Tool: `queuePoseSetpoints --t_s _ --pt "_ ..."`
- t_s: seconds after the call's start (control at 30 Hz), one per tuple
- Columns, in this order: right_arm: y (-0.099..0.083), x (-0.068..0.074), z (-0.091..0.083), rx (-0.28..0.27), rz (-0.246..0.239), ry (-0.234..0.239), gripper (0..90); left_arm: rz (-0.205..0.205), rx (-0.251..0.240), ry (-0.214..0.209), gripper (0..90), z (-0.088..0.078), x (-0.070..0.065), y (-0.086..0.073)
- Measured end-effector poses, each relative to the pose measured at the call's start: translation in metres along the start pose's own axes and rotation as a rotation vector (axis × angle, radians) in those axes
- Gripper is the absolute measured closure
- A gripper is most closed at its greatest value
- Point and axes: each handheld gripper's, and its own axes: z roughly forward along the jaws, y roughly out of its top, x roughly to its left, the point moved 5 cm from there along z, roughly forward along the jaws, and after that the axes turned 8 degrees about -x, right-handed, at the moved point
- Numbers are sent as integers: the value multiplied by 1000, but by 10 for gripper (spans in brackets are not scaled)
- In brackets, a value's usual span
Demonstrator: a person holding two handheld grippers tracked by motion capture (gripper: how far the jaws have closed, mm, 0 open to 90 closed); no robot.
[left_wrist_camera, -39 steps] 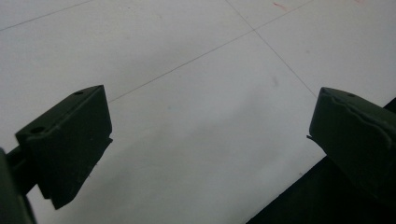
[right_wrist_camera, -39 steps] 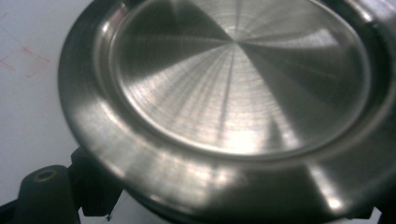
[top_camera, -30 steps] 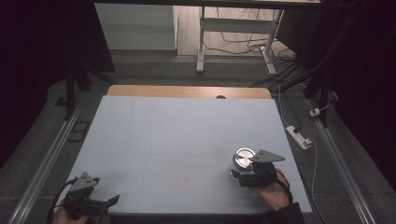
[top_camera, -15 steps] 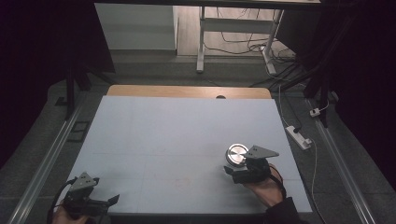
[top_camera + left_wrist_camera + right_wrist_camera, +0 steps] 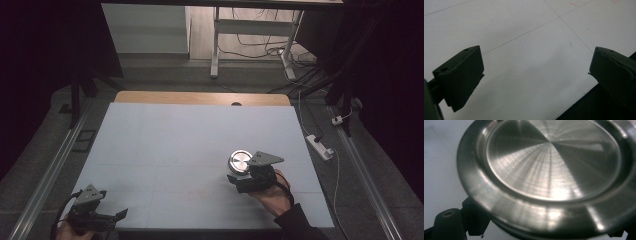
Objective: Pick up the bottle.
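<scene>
carry step, as i judge it: right tongs (image 5: pixel 239 172) closed on steel lid (image 5: pixel 240 161), held over table (image 5: pixel 165 140) right of centre; left tongs (image 5: pixel 119 215) open, empty, near front-left corner; next calls for a level set-down.

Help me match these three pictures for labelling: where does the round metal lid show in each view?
High view: the round metal lid sits right of centre on the white table, at the front of the right gripper.
Left gripper view: not in it; open jaws over white table.
Right gripper view: lid fills the frame, close up.
Shared landmark: the white table surface with thin lines.
</scene>
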Motion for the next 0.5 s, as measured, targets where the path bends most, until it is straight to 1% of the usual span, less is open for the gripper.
queuePoseSetpoints --t_s 0.23,0.5 --pt "8 9 13 0 -10 26 146 1 1 -2 3 0 0 0" --pt "16 18 29 1 -34 54 146 0 0 -3 3 0 0 0"
